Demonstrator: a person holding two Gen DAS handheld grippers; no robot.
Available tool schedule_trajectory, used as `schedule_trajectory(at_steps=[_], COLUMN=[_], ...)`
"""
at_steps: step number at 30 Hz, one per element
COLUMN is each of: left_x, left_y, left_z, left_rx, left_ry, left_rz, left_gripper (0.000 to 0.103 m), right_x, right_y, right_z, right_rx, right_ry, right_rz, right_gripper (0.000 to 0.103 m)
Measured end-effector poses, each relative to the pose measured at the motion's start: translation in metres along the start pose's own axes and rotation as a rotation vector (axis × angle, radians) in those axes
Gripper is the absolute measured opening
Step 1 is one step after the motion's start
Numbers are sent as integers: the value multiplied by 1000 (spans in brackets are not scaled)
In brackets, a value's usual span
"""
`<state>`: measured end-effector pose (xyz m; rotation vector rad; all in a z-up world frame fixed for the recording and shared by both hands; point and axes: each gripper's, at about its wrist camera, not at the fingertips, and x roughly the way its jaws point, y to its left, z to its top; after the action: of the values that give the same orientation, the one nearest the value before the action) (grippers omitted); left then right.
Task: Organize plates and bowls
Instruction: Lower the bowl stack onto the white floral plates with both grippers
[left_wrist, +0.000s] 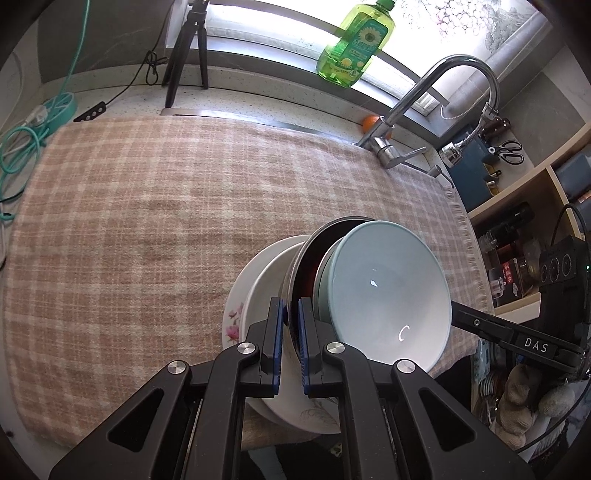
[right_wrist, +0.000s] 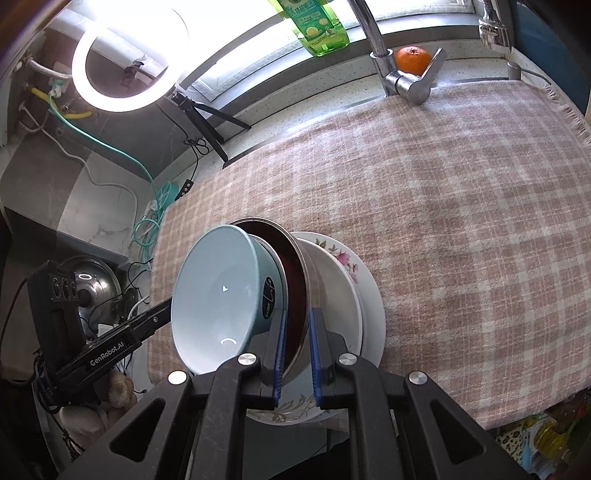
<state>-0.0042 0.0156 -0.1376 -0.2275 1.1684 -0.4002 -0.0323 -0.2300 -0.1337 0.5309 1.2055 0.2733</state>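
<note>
A light blue bowl (left_wrist: 388, 288) sits nested in a steel bowl with a dark inside (left_wrist: 314, 258). Both tilt above a stack of white plates (left_wrist: 258, 291), the lowest with a flower pattern (left_wrist: 232, 325). My left gripper (left_wrist: 290, 325) is shut on the steel bowl's rim. In the right wrist view my right gripper (right_wrist: 297, 350) is shut on the opposite rim of the steel bowl (right_wrist: 295, 280), with the blue bowl (right_wrist: 218, 291) to its left and the plates (right_wrist: 347, 295) to its right. Each view shows the other gripper's arm behind the blue bowl.
A pink checked cloth (left_wrist: 155, 221) covers the counter. A faucet (left_wrist: 436, 96), a green soap bottle (left_wrist: 354, 44), an orange (right_wrist: 412, 59) and a tripod (left_wrist: 188, 55) stand at the back. Cables (left_wrist: 22, 147) lie at the left; shelves (left_wrist: 524, 206) at the right.
</note>
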Motion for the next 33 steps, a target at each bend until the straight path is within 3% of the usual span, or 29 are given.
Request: schedule_trajectory(at_steps=[12,24,31,33], left_x=[-5,-17,-33,-38], left_y=[1,8,8,6], left_z=[-2,-5,-8,-8], left_rx=[23,20,24,33], left_ry=[-8,-43,-83,-101], left_rz=[27,69,96,108], left_gripper=[8,13,20,22], right_x=[2,-15,-32,-37], right_y=[4,7,15,21], right_z=[0,-3,-7,-8], right_rx=[-24,-79,-114,-135], right_ry=[2,-53,-115,-142], right_rz=[-11,-89,-124,-133], right_gripper=[11,12,21,29])
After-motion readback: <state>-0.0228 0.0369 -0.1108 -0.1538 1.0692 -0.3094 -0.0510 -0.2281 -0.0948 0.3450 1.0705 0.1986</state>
